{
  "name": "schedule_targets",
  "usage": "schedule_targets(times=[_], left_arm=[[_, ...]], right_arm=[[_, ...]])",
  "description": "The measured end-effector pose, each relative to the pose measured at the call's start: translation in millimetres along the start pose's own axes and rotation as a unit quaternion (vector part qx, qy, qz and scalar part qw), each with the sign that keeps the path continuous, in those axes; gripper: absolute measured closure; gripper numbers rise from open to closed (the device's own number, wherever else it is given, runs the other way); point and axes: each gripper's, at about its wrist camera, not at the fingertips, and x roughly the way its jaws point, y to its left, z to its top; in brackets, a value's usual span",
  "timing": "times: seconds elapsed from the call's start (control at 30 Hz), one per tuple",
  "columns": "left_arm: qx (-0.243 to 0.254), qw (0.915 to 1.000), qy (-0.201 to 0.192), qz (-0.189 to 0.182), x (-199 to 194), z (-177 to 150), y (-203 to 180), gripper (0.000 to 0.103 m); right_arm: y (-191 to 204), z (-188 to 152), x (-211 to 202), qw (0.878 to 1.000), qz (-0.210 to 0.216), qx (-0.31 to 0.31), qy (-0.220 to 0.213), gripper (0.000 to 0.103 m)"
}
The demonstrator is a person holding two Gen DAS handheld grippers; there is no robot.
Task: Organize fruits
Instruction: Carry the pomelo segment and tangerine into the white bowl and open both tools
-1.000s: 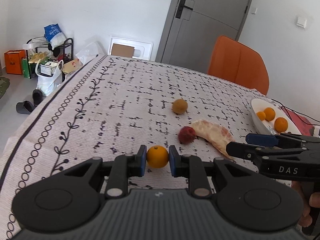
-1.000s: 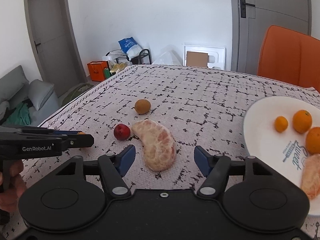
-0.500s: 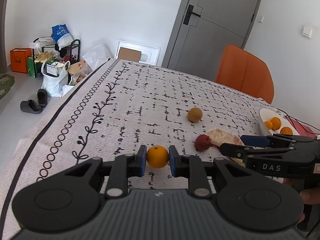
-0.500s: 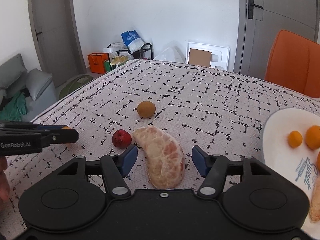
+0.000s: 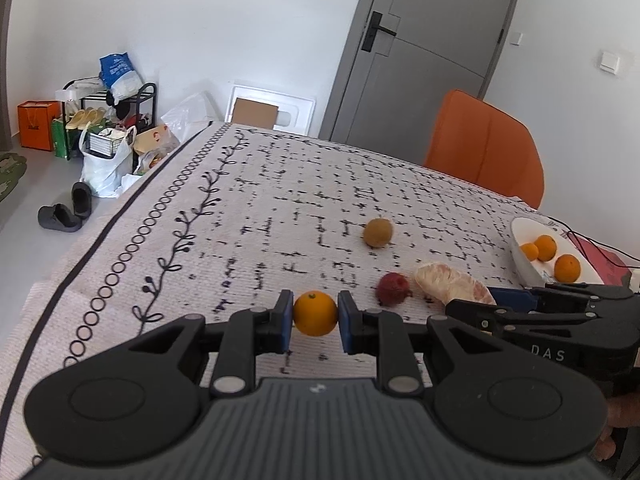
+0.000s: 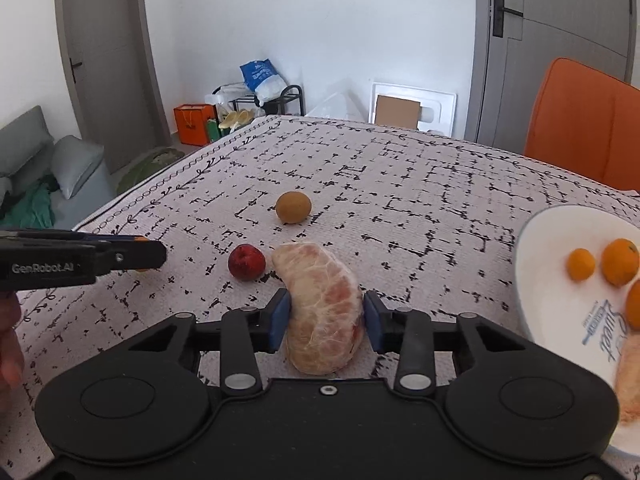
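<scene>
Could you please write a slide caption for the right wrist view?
Right hand-held gripper closing around a peeled pomelo segment beside the white plate.

A red fruit (image 6: 247,262) and a brown fruit (image 6: 293,207) are sitting close together in the middle of the tablecloth (image 6: 420,184). The far half is lying open. The white plate (image 6: 548,280) is blocking the right edge.

Both tongs are matte black plastic with blue pads on the fingertips. The left tongs (image 5: 315,314) have a ribbed grey housing, two round discs on their shoulders and silver pivot screws; their side reads "GenRobot.AI" in the right wrist view. The right tongs (image 6: 324,316) share that build, with a smooth black housing and "DAS" in pale letters.
</scene>
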Motion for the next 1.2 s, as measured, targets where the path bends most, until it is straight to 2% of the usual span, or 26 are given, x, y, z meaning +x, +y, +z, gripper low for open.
schedule_targets(times=[0.27, 0.8, 1.2], left_arm=[[0.021, 0.9996, -0.005, -0.017, -3.5, 2.5, -22.4, 0.081], [0.067, 0.9957, -0.027, -0.057, -16.1, 13.9, -78.3, 0.081], [0.095, 0.9921, -0.027, -0.078, -8.7, 16.9, -112.7, 0.081]], right_arm=[[-10.4, -0.6, -29.4, 0.999, -0.008, 0.017, -0.032, 0.066], [-47.4, -9.5, -78.6, 0.994, -0.059, 0.056, -0.076, 0.066], [-78.1, -24.7, -87.7, 0.989, -0.086, 0.091, -0.079, 0.066]])
